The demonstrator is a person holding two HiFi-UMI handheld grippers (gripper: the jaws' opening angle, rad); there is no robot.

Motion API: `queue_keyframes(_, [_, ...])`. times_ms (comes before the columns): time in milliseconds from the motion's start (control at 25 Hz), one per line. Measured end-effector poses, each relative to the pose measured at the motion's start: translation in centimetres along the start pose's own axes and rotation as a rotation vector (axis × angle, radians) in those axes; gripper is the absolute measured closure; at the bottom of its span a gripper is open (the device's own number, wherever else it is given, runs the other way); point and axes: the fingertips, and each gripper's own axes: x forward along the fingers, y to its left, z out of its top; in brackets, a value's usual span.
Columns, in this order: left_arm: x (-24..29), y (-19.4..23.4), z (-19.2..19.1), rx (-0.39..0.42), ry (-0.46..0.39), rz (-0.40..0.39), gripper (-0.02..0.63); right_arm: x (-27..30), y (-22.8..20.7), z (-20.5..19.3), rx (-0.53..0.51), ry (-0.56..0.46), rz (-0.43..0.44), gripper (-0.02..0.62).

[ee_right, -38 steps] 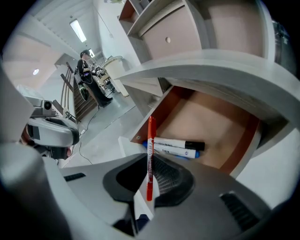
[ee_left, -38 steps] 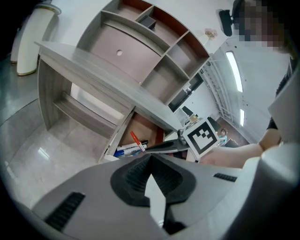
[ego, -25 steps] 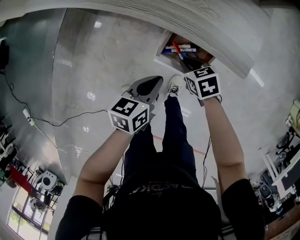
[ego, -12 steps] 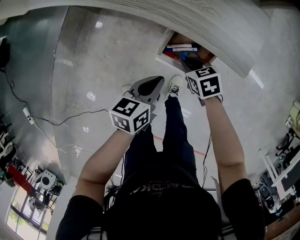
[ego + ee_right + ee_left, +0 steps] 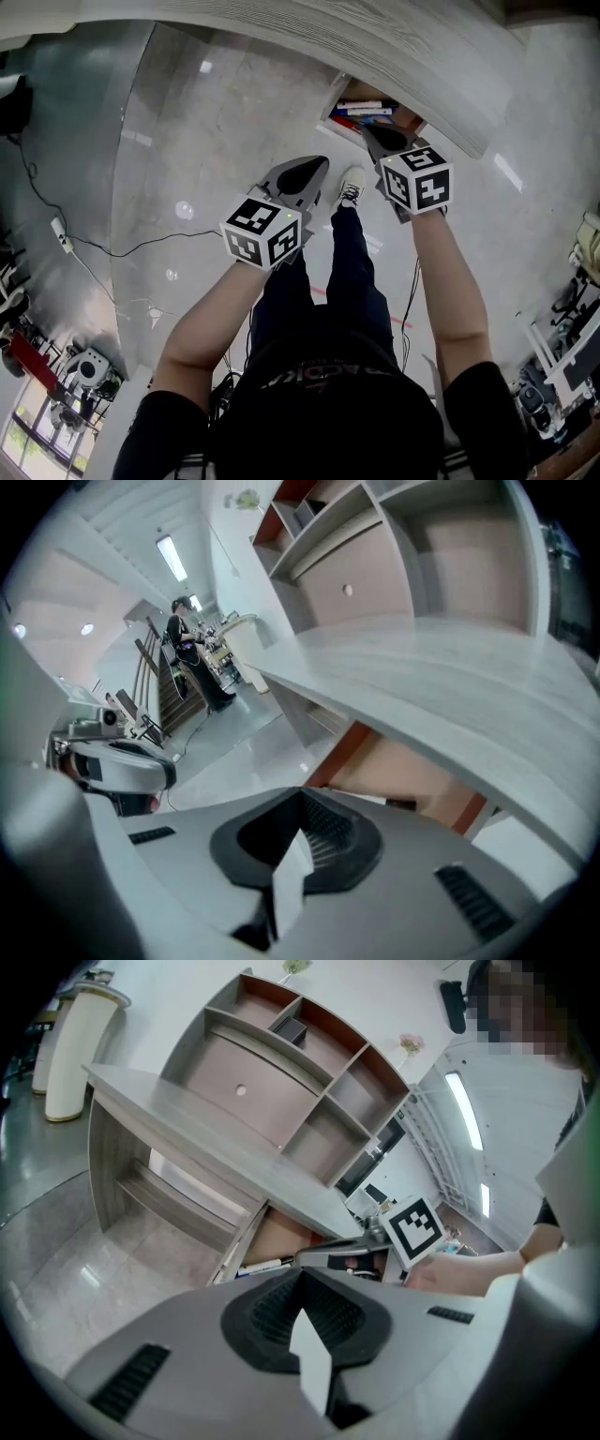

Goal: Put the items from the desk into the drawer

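Observation:
The open drawer (image 5: 335, 97) under the grey desk top (image 5: 394, 47) holds several pens and markers, among them a white marker (image 5: 362, 104) and a red pen (image 5: 344, 121). My right gripper (image 5: 384, 139) hovers just in front of the drawer, shut and holding nothing. My left gripper (image 5: 302, 172) hangs lower and to the left over the floor, also shut and empty. In the left gripper view the drawer (image 5: 281, 1237) lies ahead, with the right gripper (image 5: 339, 1255) at its mouth. The right gripper view looks under the desk top (image 5: 450, 686) into the drawer (image 5: 403, 771).
A shelf unit (image 5: 281, 1063) stands on the desk. A tall white cylinder (image 5: 73, 1049) stands left of it. A cable (image 5: 112, 246) runs over the glossy floor, and the person's legs and a white shoe (image 5: 352, 185) are below the grippers. Equipment clutters the floor's edges (image 5: 84, 367).
A second ago a red pen stood tilted at my right gripper's tip; now it lies in the drawer. The right gripper has drawn back a little. The left gripper has barely moved.

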Motion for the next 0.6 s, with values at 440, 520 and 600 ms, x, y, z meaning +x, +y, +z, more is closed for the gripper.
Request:
queue_keyframes(440, [-3.7, -0.3, 6.6, 0.12, -0.118, 0.021, 0.601, -5.3, 5.7, 7.1, -0.061, -0.191, 0.049, 0.578])
queue_keyframes(520, [-4.8, -0.7, 7.6, 0.144, -0.133, 0.023, 0.601, -6.4, 7.1, 8.2, -0.079, -0.218, 0.057, 0.578])
queue_keyframes(600, [-6.1, -1.0, 8.6, 0.168, -0.152, 0.023, 0.601, -7.6, 8.6, 9.3, -0.104, -0.248, 0.068, 0.578])
